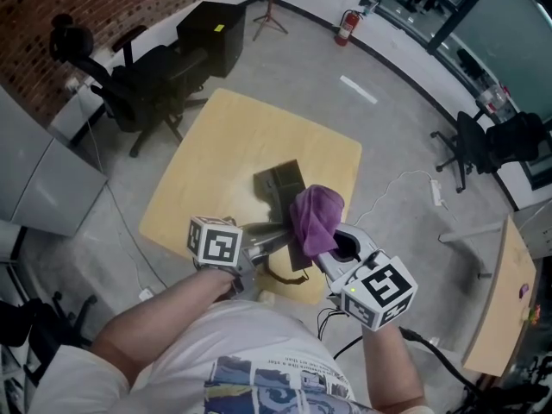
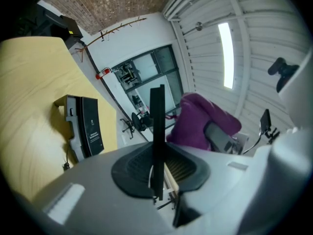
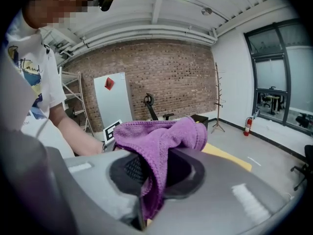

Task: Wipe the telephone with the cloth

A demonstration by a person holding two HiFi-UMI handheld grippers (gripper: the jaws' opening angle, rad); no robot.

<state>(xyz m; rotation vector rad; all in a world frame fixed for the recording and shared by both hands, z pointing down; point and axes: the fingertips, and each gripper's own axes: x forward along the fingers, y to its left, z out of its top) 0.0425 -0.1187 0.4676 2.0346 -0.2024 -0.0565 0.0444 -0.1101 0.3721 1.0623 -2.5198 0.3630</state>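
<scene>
At the far left a black office chair stands on the grey floor, beside the pale wooden table. The telephone lies on the table toward its near right part, a dark flat body; in the left gripper view it rests flat on the tabletop with a thin cord trailing from its near end.

Just nearer the person, the left gripper points level across the table edge. Its own view shows the jaws nearly together and pinching a thin black bar that stands upright between the pads, seen edge-on. Whether this bar is the phone's handset cannot be told.

Right of it hangs the purple cloth – bunched, lifted clear of the table and overlapping the telephone's near right corner in the head view. In the left gripper view the cloth sits just beside the bar; whether they touch is unclear.

The right gripper tilts downward – its jaws are clamped on a fold of the cloth, which drapes over the top of them and down between the pads.

Farther right, another dark chair stands by a second table.
</scene>
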